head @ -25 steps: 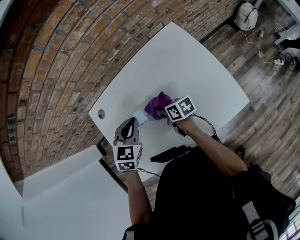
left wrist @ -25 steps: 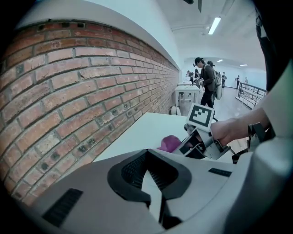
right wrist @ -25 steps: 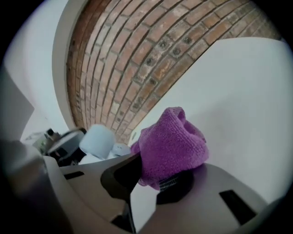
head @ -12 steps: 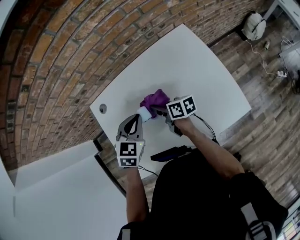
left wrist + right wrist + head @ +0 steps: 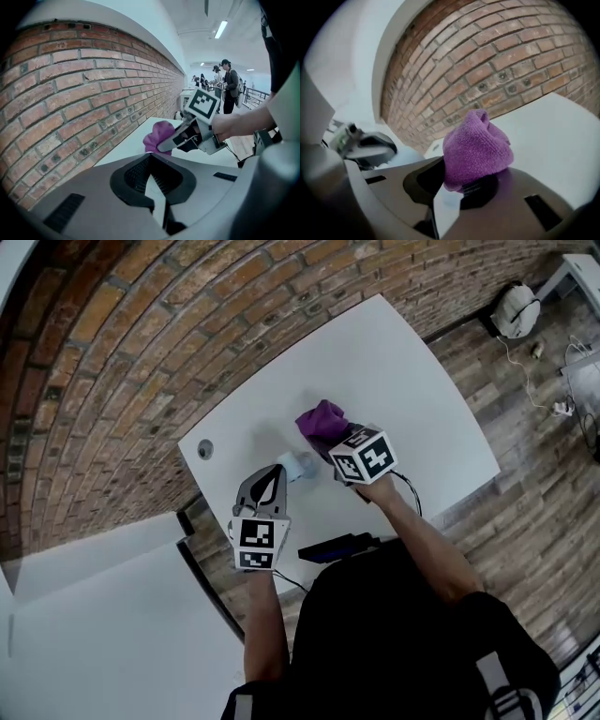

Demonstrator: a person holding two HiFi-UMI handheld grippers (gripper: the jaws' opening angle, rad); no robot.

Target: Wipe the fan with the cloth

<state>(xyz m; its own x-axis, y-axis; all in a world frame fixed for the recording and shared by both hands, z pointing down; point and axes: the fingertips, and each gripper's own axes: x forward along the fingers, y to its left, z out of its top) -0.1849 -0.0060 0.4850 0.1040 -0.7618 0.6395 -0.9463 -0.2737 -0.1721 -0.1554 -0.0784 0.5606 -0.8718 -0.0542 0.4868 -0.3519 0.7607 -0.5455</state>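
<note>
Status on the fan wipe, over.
Left gripper shut, tip by fan, hold unclear. Right gripper shut on cloth, cloth beside fan, contact unclear. No obstruction seen.

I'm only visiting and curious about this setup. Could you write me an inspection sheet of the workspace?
Surface: white table with one round cable hole.
Job's things: purple fluffy cloth, bunched; small pale object, probably the fan, at the tip of the left gripper.
Clutter: dark flat item at the near table edge, unidentifiable.
Grippers: left shut, empty; right gripper shut on the cloth.
Cables: black lead behind the right gripper; loose white wire on the floor.
Surroundings: red brick wall, wood plank floor, white bag.
</note>
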